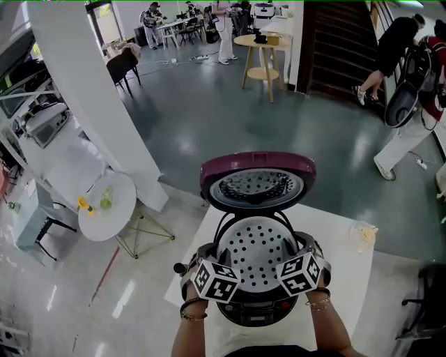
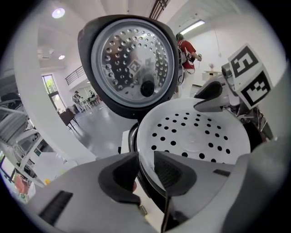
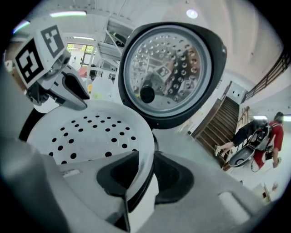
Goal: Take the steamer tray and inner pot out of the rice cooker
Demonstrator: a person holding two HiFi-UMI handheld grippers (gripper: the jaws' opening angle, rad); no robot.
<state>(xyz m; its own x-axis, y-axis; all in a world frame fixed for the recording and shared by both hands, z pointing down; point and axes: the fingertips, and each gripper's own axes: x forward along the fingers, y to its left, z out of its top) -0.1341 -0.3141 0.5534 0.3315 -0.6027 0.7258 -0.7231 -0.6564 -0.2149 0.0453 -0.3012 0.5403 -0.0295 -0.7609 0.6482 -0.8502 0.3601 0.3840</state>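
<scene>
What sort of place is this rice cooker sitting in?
Probably an open workspace or lab hall, not a home kitchen: a wide polished floor, a dark staircase, and people at tables far back.

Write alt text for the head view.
The left gripper and right gripper each clamp an opposite rim of the white perforated steamer tray in the open rice cooker. The cooker stands on a white table, lid raised behind.

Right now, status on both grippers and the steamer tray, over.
Left gripper and right gripper both shut on steamer tray rim, opposite sides. Tray at rice cooker mouth. Lid up, nothing above.
</scene>
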